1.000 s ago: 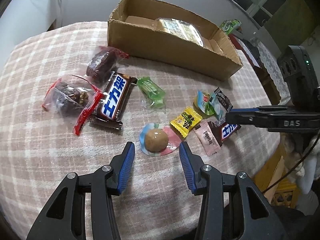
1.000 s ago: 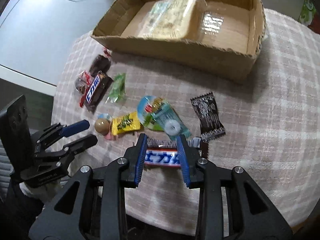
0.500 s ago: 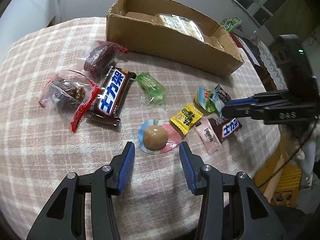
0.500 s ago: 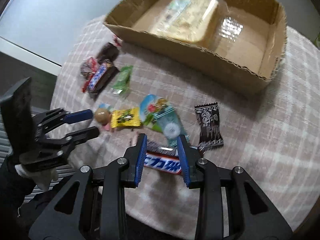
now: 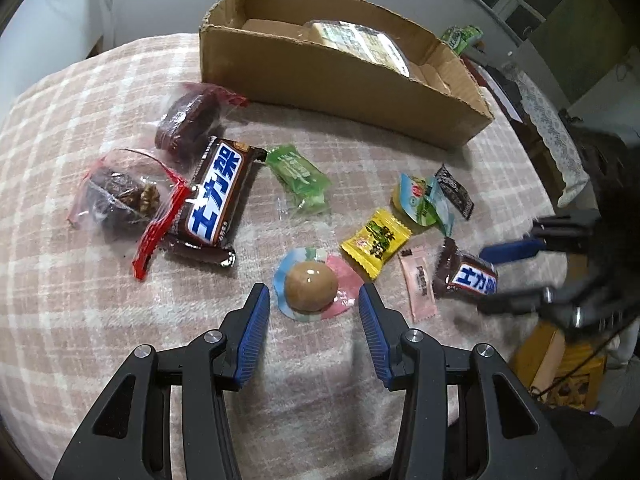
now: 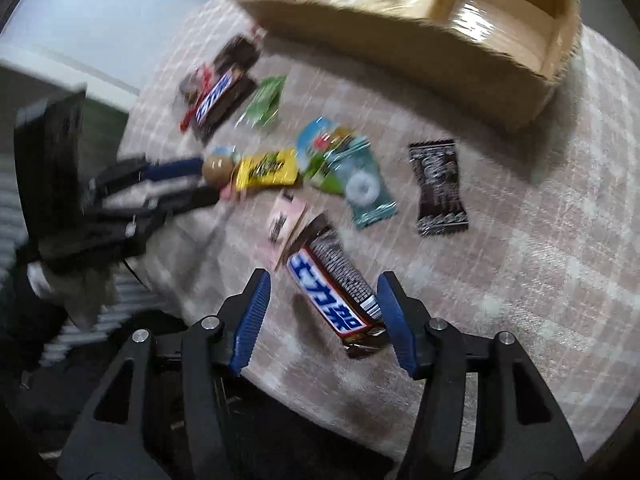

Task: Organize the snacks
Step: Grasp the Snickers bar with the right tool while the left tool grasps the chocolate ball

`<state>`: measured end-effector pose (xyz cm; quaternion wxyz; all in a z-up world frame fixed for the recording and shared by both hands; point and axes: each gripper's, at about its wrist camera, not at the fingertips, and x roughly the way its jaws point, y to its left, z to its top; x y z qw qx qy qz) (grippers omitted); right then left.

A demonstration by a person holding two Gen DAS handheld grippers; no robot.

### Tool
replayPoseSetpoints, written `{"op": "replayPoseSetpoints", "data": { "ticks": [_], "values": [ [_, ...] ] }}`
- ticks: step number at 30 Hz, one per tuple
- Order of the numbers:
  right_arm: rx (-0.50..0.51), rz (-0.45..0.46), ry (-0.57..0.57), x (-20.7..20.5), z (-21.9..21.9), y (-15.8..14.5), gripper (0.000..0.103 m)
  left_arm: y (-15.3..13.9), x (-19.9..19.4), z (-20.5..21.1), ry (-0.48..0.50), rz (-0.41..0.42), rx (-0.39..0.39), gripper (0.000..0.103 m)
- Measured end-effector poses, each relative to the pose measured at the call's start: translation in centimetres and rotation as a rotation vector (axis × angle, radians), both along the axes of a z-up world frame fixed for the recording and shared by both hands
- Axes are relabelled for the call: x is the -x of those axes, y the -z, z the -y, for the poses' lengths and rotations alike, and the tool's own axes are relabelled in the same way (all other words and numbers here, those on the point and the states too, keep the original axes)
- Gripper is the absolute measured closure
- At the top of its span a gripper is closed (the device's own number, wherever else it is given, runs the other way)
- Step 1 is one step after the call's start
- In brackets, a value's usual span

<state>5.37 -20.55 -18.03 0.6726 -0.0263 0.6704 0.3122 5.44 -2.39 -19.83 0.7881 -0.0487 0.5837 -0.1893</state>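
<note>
A cardboard box [image 5: 328, 80] stands at the back of the checked tablecloth with a clear packet inside. My left gripper [image 5: 314, 316] is open, its blue pads either side of a brown round sweet [image 5: 310, 286] on a pastel wrapper. My right gripper [image 6: 324, 312] is open around a small chocolate bar [image 6: 332, 288] that lies slanted between the pads near the table's edge. That bar also shows in the left wrist view [image 5: 468, 276], with the right gripper [image 5: 508, 276] blurred beside it.
Loose snacks lie on the cloth: a large chocolate bar [image 5: 216, 196], two red-edged clear bags [image 5: 120, 200], a green sweet [image 5: 298, 178], a yellow sweet [image 5: 376, 238], a pink sachet [image 5: 418, 284], a black packet [image 6: 438, 188]. The table edge is near the right gripper.
My right gripper opened wider and the small chocolate bar now lies slanted between the pads. The right view is blurred by motion. My left gripper moved slightly closer to the brown sweet.
</note>
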Motion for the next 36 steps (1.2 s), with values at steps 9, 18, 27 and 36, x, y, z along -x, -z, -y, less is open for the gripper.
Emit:
{"op": "replayPoseSetpoints", "data": {
  "ticks": [9, 18, 27, 36],
  "values": [
    [0.140, 0.114, -0.035, 1.7, -1.9, 0.8, 0.047, -0.2, -0.2, 1.5, 0.038, 0.046, -0.079, 0.059],
    [0.149, 0.148, 0.067, 2.2, -1.1, 0.7, 0.070, -0.5, 0.5, 1.4, 0.050, 0.081, -0.120, 0.071],
    [0.105, 0.138, 0.196, 1.8, 1.1, 0.4, 0.071, -1.3, 1.5, 0.2, 0.009, 0.087, -0.084, 0.072],
    [0.079, 0.178, 0.230, 1.3, 2.1, -1.9, 0.072, -3.9, 1.8, -0.3, -0.003, 0.126, -0.050, 0.072]
  ]
}}
